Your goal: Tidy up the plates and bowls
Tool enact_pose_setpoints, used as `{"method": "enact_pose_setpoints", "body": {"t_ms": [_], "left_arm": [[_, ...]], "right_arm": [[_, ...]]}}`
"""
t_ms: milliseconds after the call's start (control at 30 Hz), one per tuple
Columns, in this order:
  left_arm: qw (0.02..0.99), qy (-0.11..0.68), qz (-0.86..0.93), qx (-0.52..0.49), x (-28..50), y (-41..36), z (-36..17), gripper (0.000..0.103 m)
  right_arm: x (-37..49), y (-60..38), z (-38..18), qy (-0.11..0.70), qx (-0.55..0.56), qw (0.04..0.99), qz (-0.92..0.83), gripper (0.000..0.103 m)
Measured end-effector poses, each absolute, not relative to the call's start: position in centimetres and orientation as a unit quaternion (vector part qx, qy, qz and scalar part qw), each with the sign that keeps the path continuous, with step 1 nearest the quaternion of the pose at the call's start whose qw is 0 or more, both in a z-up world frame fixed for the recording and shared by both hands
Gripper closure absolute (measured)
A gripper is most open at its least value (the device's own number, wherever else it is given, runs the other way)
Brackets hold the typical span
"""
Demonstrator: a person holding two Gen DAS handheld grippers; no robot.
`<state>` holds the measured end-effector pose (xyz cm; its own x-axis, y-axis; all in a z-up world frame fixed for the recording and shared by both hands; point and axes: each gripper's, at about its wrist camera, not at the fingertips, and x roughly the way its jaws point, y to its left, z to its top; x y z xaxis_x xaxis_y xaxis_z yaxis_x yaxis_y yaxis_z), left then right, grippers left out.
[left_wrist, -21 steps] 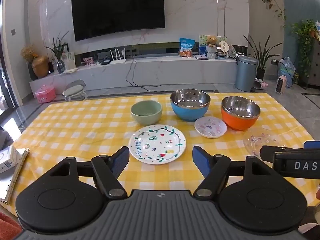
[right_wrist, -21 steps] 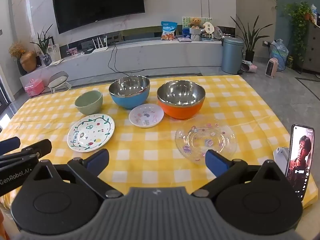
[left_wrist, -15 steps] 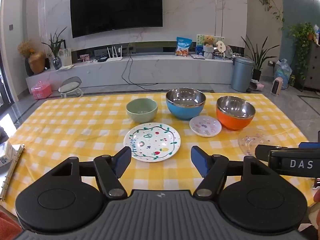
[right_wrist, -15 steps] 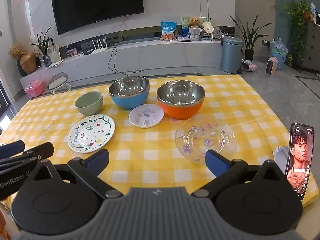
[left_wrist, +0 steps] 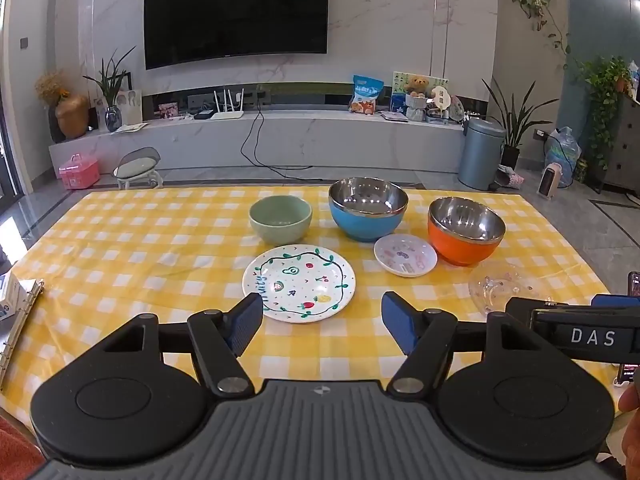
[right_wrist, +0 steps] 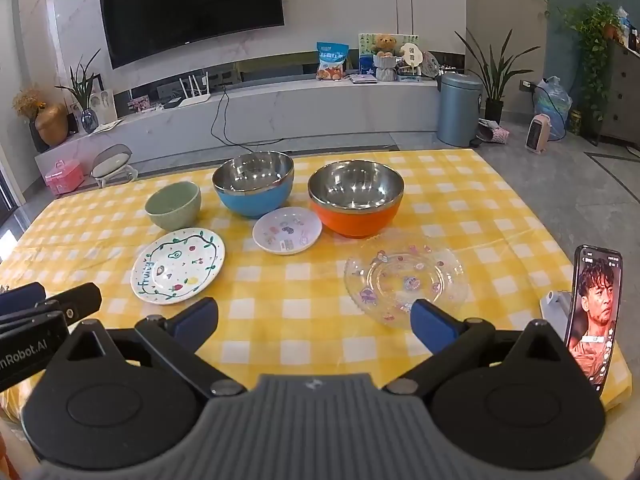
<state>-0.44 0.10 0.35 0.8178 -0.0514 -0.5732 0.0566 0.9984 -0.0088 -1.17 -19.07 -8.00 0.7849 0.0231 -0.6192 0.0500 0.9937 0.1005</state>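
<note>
On the yellow checked tablecloth [right_wrist: 460, 200] your dishes lie spread out and apart: the green ceramic bowl [right_wrist: 173, 205], the blue steel-lined bowl [right_wrist: 253, 184] and the orange steel-lined bowl [right_wrist: 355, 198] in the far row, the small pink dish [right_wrist: 287, 230] just in front between the last two, the fruit-painted plate [left_wrist: 299, 283] nearer you, and the clear glass plate [right_wrist: 405, 278] on the right. Both your left gripper [left_wrist: 322, 322] and your right gripper [right_wrist: 314, 318] hover near the table's front edge with jaws spread wide and nothing between them. The glass plate just beyond your right jaws looks brittle and slick, so you would probably do best to pinch its rim at the near edge. The steel-lined bowls look light and tough; take them by the rim wall. The painted plate and the green bowl seem likely to chip, so set them down softly. Mind the phone [right_wrist: 594, 314] standing at your right.
</note>
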Motion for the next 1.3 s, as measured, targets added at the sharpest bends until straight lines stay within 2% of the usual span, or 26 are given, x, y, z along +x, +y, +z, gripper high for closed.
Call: {"method": "enact_pose_setpoints", "body": {"t_ms": [1300], "left_arm": [[0.950,0.309,-0.031,0.002,-0.38,-0.02,-0.29,0.023]], "right_arm": [[-0.91,-19.42,-8.19,0.339,0.052,0.939,-0.026,0.003]]}}
